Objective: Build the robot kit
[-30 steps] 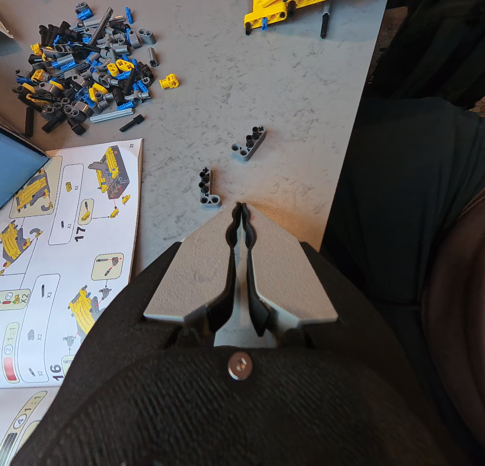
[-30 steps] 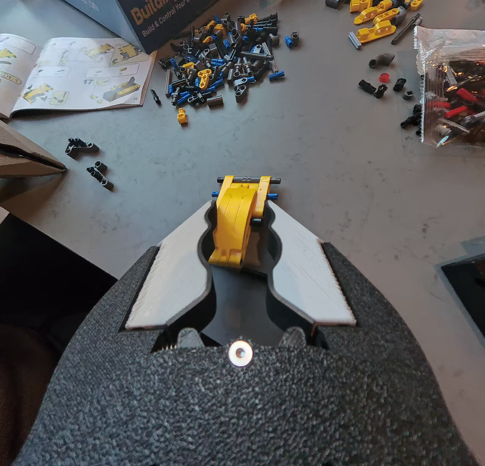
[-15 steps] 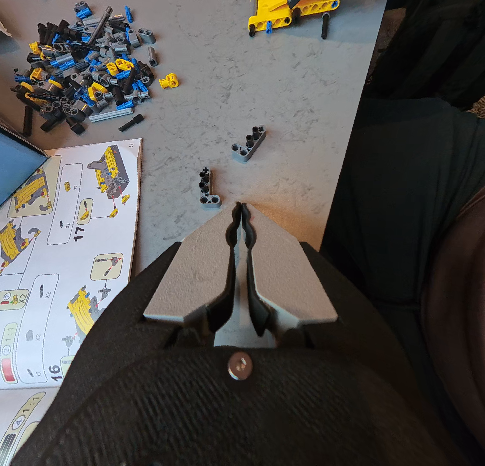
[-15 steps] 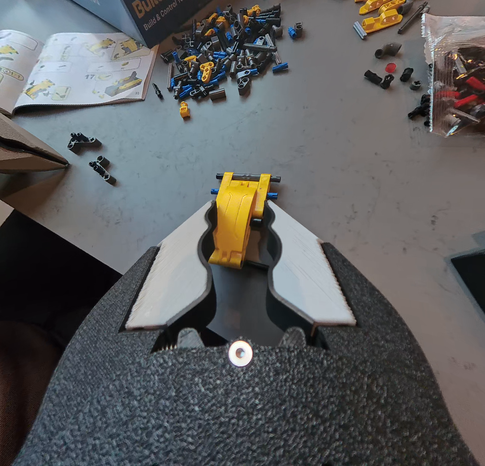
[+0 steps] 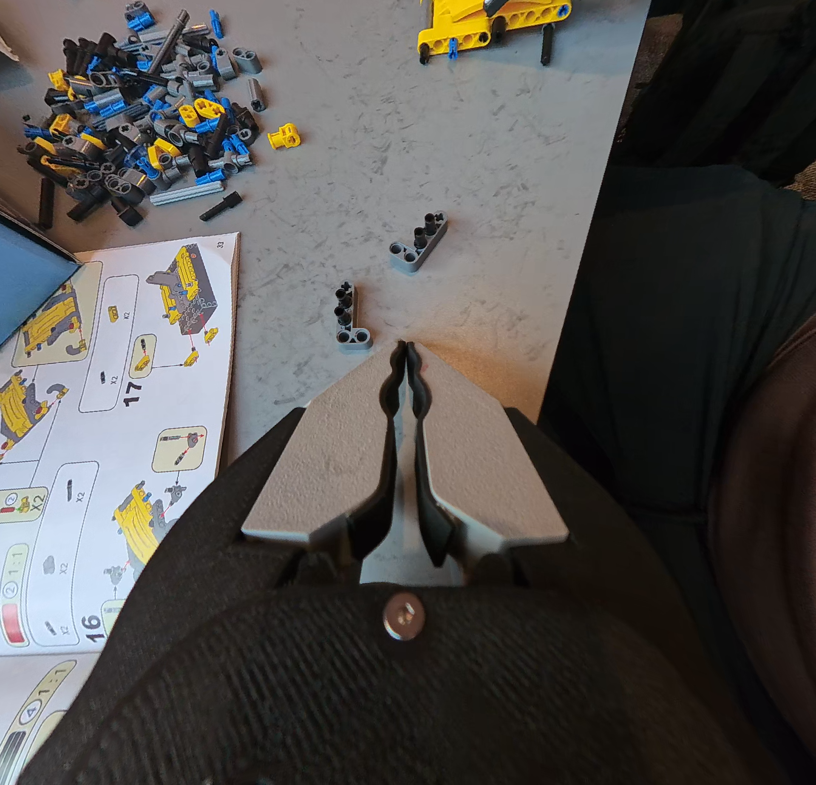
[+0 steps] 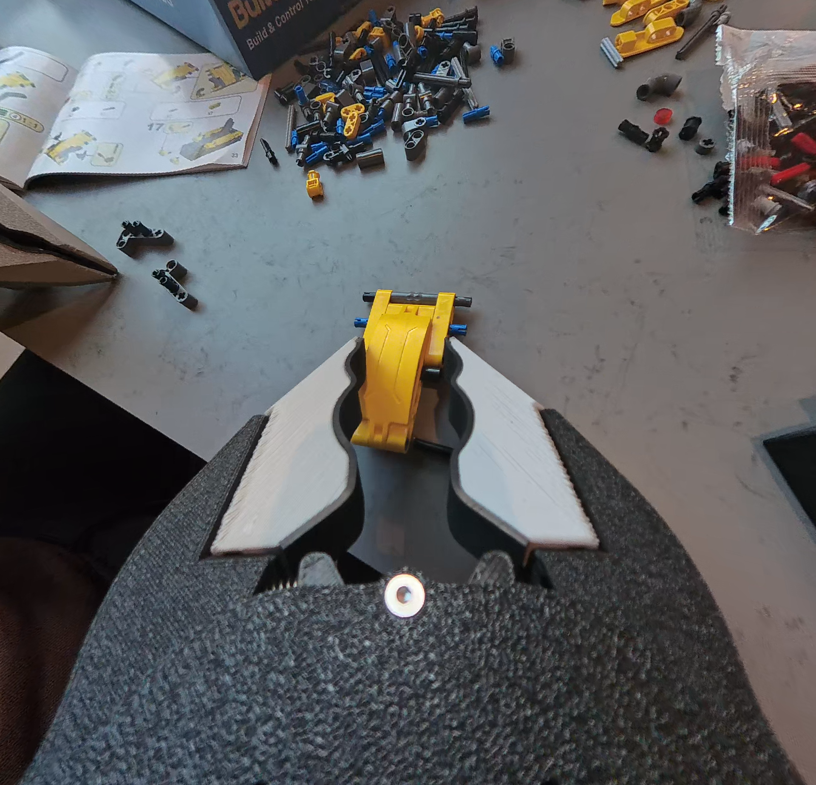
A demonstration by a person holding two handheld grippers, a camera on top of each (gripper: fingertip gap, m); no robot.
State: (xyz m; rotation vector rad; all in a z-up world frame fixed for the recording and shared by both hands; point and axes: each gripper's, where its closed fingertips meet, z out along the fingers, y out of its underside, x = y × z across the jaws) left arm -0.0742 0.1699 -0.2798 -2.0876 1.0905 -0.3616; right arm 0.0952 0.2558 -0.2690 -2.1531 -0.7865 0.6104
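Yellow plastic fills the right tongs (image 6: 404,344): they grip a yellow brick assembly (image 6: 397,375) with a black axle across its far end and blue pins at its sides, held above the grey table (image 6: 552,278). The left tongs (image 5: 405,345) are closed on nothing, tips together near the table's right edge. Just beside those tips, to the left, lies a grey L-shaped piece (image 5: 352,317) with black pins; a second grey L-shaped piece (image 5: 419,242) lies farther off. An open instruction booklet (image 5: 110,410) lies at left, with a heap of loose parts (image 5: 137,110) beyond it.
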